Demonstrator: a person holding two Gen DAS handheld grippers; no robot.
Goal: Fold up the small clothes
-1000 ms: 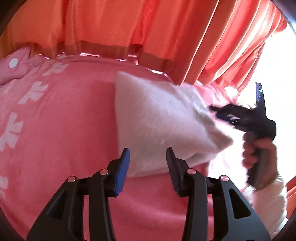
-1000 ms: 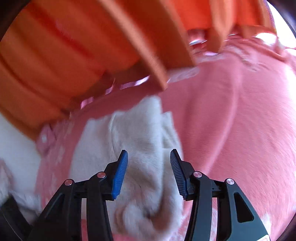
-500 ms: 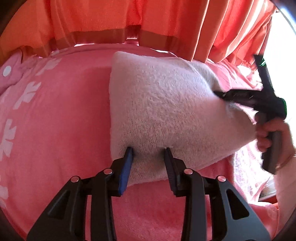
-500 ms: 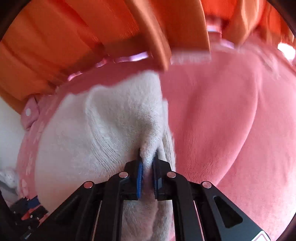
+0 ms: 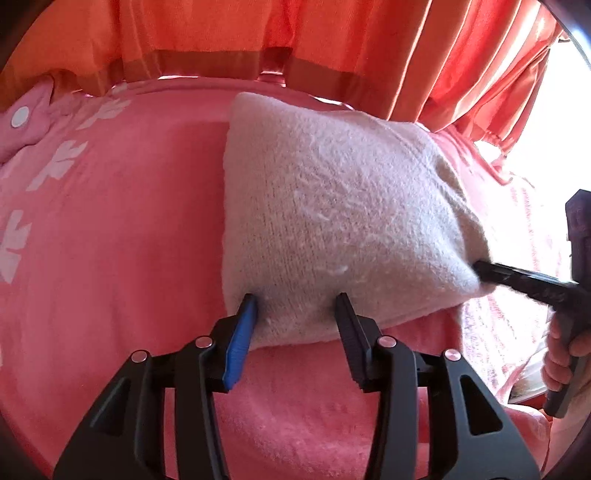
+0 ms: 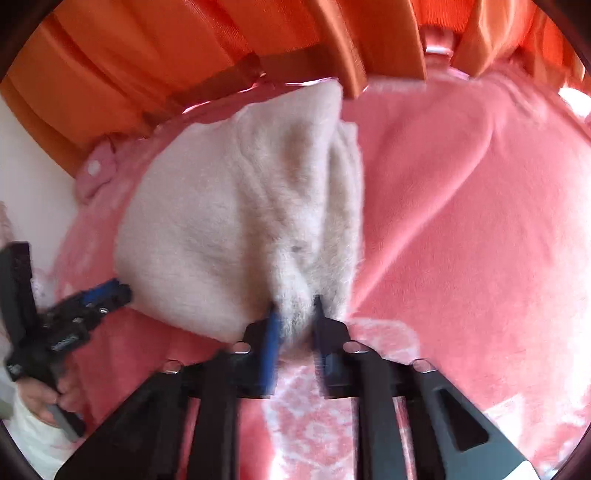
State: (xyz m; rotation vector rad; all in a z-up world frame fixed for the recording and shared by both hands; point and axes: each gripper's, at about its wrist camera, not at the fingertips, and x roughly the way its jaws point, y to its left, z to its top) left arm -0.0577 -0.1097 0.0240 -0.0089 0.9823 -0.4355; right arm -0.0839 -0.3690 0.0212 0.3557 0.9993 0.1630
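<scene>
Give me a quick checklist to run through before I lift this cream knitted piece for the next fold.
1. Right gripper clamped on the cream knitted garment: ok, fabric is bunched between its fingers at the near right corner.
2. Left gripper gripping the garment: not ok, its jaws are wide open astride the near edge.
3. Left fingers over cloth: ok, they straddle the near left corner.
4. Only the garment gets pinched, not the pink fleece blanket under it: cannot tell.
5. Nothing lying on the garment: ok.
6. Orange curtain away from the far edge: cannot tell; it hangs close behind.
</scene>
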